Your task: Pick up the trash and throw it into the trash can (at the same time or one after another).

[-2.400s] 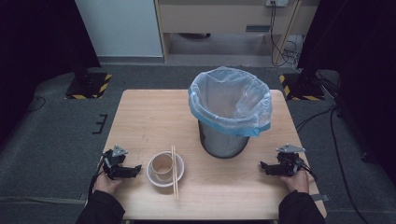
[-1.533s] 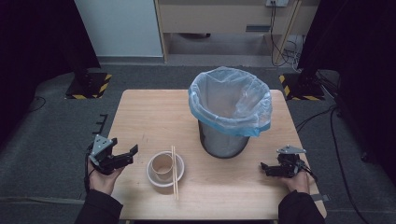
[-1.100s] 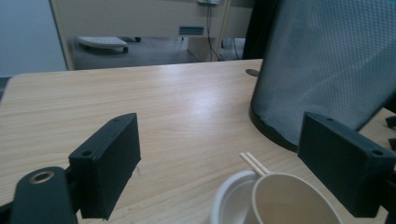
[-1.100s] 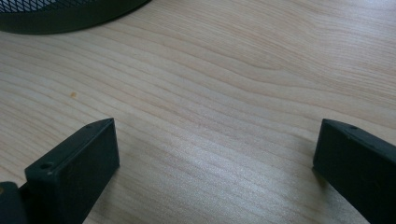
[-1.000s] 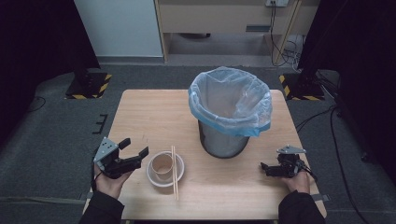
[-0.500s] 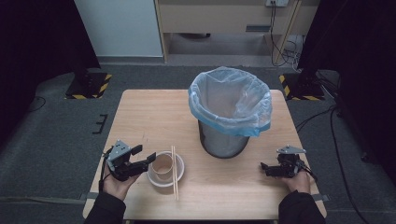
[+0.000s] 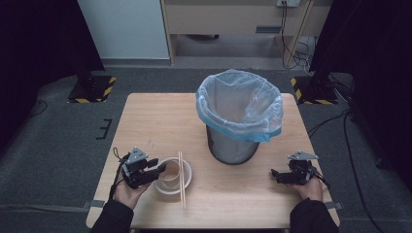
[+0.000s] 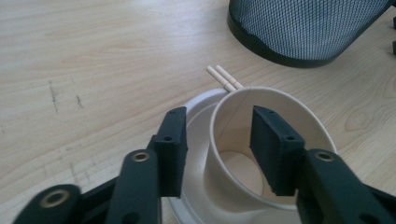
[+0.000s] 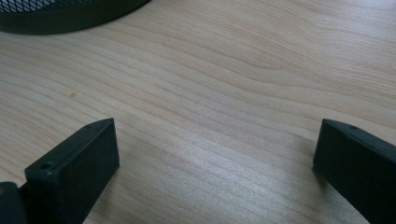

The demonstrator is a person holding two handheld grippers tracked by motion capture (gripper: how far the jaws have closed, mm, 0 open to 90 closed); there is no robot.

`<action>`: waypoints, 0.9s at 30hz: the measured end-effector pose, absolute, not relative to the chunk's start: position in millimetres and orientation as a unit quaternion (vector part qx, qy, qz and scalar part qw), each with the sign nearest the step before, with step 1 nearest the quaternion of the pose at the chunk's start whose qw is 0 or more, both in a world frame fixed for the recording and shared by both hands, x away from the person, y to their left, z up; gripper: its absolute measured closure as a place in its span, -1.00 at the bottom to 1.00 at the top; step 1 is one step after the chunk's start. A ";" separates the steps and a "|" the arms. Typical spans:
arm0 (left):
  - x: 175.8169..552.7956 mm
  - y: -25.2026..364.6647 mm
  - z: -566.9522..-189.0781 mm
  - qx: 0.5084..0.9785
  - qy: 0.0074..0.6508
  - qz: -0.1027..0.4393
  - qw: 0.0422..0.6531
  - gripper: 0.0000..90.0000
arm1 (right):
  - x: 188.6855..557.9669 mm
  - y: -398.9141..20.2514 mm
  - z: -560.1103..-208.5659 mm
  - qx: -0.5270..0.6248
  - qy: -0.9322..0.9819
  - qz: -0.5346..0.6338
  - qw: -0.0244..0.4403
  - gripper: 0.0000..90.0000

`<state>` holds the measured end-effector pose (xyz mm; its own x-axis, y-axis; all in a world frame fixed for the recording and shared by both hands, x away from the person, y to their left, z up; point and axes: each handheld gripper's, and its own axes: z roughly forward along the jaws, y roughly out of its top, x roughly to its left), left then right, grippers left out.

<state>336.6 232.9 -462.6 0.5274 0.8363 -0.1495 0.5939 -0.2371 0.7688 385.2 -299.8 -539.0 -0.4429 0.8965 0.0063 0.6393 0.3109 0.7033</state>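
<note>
I squeeze my left claw, its jaws closing around the cup wall but not tight yet, gently, so the chopsticks behind stay put.

Quick count from my side: one table, one bin with one blue bag lining it. One paper cup sitting in one white bowl, so two containers stacked there. Two chopsticks lying across the bowl. Two grippers in my hands, left one and right one, two jaws each. Two striped floor plates back there.
</note>
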 end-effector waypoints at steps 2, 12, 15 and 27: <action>338.1 232.3 -464.2 0.775 0.470 0.141 0.399 0.45 | 385.2 -299.7 -539.0 0.489 0.785 0.324 0.198 -0.99; 343.5 227.5 -466.4 0.778 0.485 0.128 0.379 0.84 | 385.5 -299.4 -539.1 0.488 0.785 0.325 0.198 -0.99; 344.2 227.1 -466.3 0.774 0.489 0.124 0.382 0.84 | 385.5 -299.3 -539.1 0.488 0.785 0.326 0.198 -0.99; 336.4 233.9 -446.4 0.752 0.480 0.155 0.424 0.86 | 385.5 -299.5 -539.2 0.488 0.785 0.326 0.198 -0.99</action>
